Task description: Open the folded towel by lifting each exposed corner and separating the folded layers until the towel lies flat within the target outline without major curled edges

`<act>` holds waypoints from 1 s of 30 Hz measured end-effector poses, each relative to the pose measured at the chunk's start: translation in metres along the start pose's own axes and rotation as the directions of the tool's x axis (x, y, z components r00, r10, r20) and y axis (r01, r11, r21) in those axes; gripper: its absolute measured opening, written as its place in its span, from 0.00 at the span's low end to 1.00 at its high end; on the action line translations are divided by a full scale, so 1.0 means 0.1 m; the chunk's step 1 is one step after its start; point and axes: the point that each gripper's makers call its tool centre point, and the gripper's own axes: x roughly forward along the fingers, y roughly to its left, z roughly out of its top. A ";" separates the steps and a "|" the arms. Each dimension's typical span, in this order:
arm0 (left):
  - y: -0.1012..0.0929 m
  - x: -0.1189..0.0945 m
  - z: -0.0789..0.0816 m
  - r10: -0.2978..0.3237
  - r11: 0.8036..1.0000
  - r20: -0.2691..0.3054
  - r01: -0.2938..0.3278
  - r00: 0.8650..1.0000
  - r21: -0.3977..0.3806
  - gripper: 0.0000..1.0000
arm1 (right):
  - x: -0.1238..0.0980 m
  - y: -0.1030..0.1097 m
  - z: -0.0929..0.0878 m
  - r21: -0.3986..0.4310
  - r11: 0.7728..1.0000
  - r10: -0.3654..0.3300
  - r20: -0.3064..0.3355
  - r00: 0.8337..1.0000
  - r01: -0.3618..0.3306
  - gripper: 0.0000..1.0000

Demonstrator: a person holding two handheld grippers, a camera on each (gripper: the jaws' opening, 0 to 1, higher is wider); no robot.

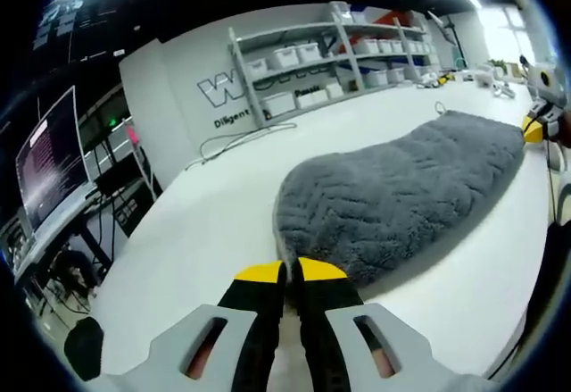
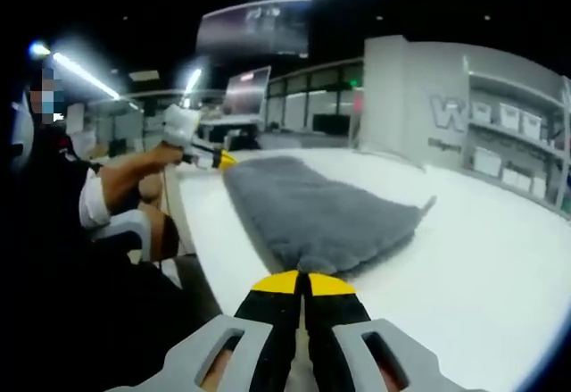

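- Grippers, left gripper (image 1: 292, 271) and right gripper (image 2: 302, 282), each pinching a towel (image 1: 401, 187) corner, jaws pressed together.
- We judge unfolding underway; next we draw the layers apart over the table (image 1: 214, 213).

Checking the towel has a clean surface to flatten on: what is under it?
The grey towel lies on a white table, bare around it. Both grippers pinch its ends. Anything beneath the towel is covered.

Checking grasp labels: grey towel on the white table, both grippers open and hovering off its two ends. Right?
Not quite. Both grippers are shut, not open, and each is clamped on an end of the grey towel on the white table. The left gripper view shows the left gripper pinching the near edge; the right gripper view shows the right gripper doing the same at the opposite end.
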 end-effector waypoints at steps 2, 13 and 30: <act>0.01 0.03 0.01 -0.004 1.000 -0.002 0.004 1.000 0.002 0.05 | 0.00 0.01 -0.01 -0.005 1.000 0.005 -0.008 1.000 -0.005 0.00; 0.04 0.17 0.04 -0.020 1.000 0.003 0.020 1.000 0.013 0.05 | 0.04 0.06 -0.04 -0.008 1.000 0.028 -0.026 0.999 -0.028 0.00; 0.08 0.32 0.10 -0.063 0.998 -0.012 0.063 0.998 0.003 0.05 | 0.05 0.11 -0.06 0.008 0.999 0.052 -0.074 0.996 -0.051 0.00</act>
